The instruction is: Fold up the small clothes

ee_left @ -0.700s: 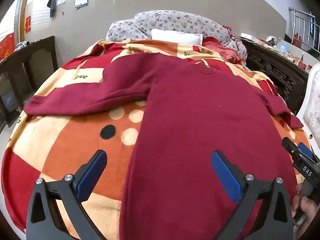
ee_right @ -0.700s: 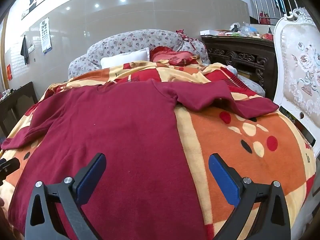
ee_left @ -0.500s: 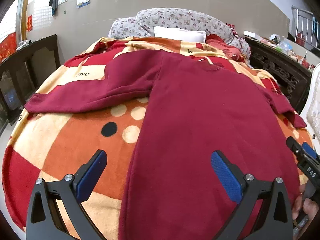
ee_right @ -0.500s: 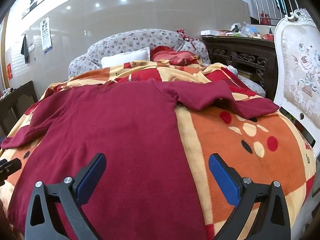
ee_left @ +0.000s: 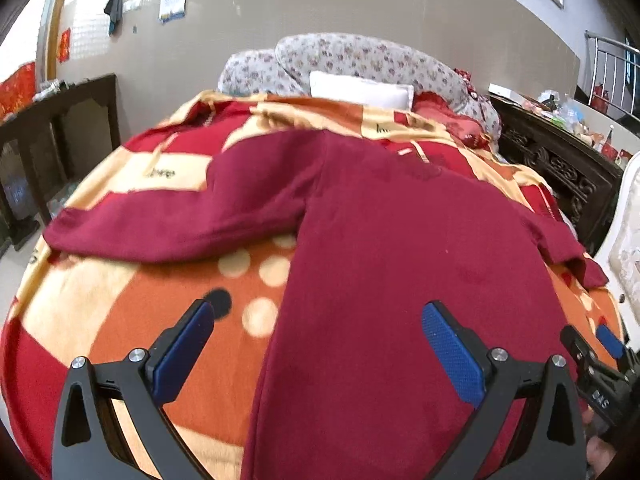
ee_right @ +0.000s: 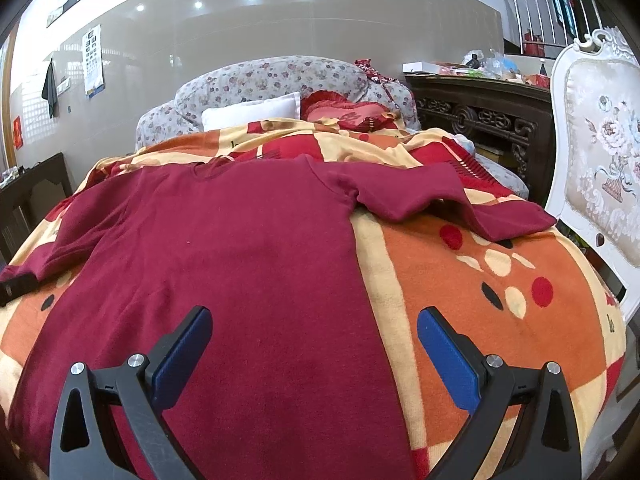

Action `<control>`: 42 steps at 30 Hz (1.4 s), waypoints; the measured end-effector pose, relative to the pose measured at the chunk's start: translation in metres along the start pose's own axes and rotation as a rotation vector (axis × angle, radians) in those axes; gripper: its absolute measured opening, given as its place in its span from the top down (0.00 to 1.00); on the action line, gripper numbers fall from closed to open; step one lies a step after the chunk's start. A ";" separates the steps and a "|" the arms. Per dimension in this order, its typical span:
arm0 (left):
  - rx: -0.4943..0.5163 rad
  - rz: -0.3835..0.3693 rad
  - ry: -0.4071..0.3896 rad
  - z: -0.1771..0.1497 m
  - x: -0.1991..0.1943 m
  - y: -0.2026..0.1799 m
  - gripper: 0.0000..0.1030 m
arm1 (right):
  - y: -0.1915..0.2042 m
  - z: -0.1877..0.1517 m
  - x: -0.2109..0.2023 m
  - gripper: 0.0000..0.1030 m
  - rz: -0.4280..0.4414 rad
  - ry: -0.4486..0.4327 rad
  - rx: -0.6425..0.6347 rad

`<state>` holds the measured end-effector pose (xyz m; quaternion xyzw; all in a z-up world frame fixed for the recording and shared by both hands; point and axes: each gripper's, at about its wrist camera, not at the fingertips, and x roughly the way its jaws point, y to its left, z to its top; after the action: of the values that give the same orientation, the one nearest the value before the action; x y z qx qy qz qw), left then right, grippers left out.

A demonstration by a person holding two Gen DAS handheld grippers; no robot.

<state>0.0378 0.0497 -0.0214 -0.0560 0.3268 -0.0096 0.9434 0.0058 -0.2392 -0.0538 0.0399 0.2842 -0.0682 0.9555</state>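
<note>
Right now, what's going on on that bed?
A person holds two grippers over a dark red long-sleeved top spread flat on a patterned blanket, sleeves out to both sides. The left gripper and right gripper are both open, holding nothing. No fold has been made yet.

Sweater [ee_right: 248, 248] plain dark maroon; blanket [ee_right: 480, 280] orange, red and cream blocks with cream, red and black dots (small dark lettering toward its far edge); pillow [ee_right: 256, 114] plain white; cushion [ee_right: 352, 114] red-pink; sofa back [ee_right: 280, 76] grey, small floral print; gripper pads [ee_left: 452, 348] blue, frames black; chair [ee_right: 600, 140] white frame, cream floral upholstery.
</note>
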 end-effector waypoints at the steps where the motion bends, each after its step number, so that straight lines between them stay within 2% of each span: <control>1: 0.012 0.006 -0.010 0.000 0.002 -0.002 0.00 | 0.003 0.004 0.001 0.00 -0.009 0.005 -0.017; 4: 0.079 -0.009 -0.041 -0.010 0.010 -0.010 0.00 | 0.005 0.005 0.001 0.00 -0.012 0.002 -0.024; 6: 0.107 -0.020 -0.016 -0.017 0.017 -0.012 0.00 | 0.004 0.005 0.000 0.00 0.003 -0.005 -0.002; 7: 0.103 -0.030 0.003 -0.019 0.021 -0.012 0.00 | 0.004 0.005 0.000 0.00 0.038 -0.015 0.053; 9: 0.082 -0.030 0.048 -0.021 0.030 -0.009 0.00 | 0.004 0.003 0.001 0.00 0.034 -0.009 0.047; 12: 0.048 -0.029 0.073 -0.022 0.036 -0.003 0.00 | 0.006 0.004 0.001 0.00 -0.006 0.005 -0.018; 19: -0.007 -0.051 0.104 -0.028 0.041 0.006 0.00 | 0.003 0.005 0.000 0.00 0.000 0.002 -0.012; 35: -0.016 -0.035 0.003 -0.030 0.022 0.007 0.00 | 0.002 0.005 0.000 0.00 0.032 -0.012 0.036; 42: -0.024 -0.036 0.011 -0.029 0.024 0.009 0.00 | 0.003 0.005 0.000 0.00 0.025 -0.011 0.025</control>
<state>0.0387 0.0548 -0.0604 -0.0731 0.3308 -0.0230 0.9406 0.0095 -0.2369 -0.0495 0.0552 0.2776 -0.0601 0.9572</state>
